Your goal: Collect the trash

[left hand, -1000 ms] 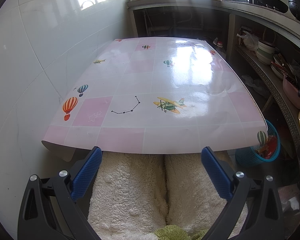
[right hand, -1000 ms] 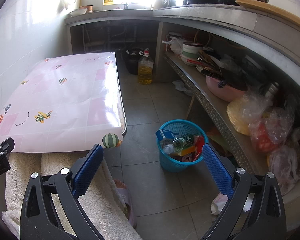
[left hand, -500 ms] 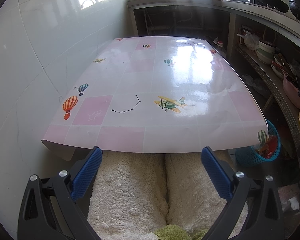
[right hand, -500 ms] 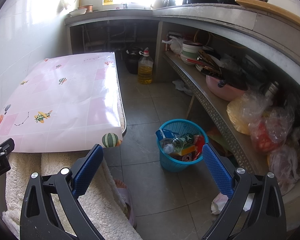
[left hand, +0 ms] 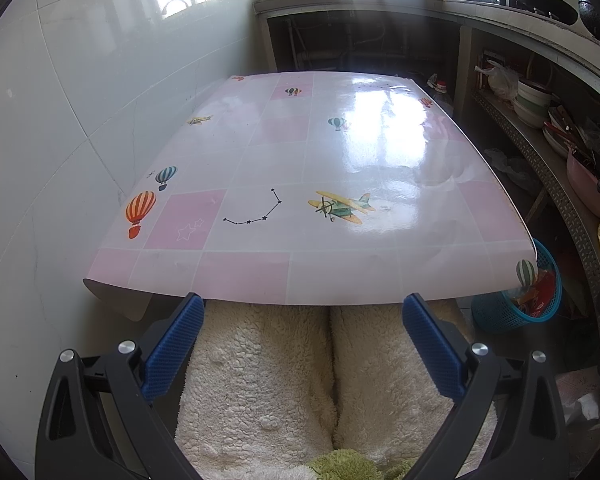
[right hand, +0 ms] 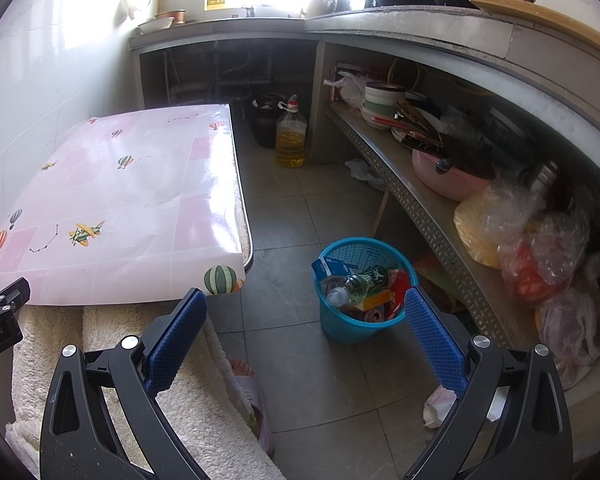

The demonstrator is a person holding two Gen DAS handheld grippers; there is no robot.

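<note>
A blue plastic trash basket (right hand: 336,326) stands on the floor right of the table, holding a plastic bottle (right hand: 346,290), a blue carton and coloured wrappers. It also shows in the left wrist view (left hand: 496,314) at the table's right corner. My right gripper (right hand: 306,334) is open and empty, held above the floor in front of the basket. My left gripper (left hand: 300,340) is open and empty, over my lap at the near edge of the pink table (left hand: 300,184). The tabletop is bare.
A crumpled wrapper (right hand: 438,406) lies on the floor near my right finger. A metal shelf (right hand: 428,208) with bowls, a pink basin and plastic bags runs along the right. An oil bottle (right hand: 290,136) stands on the floor beyond. A white tiled wall (left hand: 40,140) borders the table's left.
</note>
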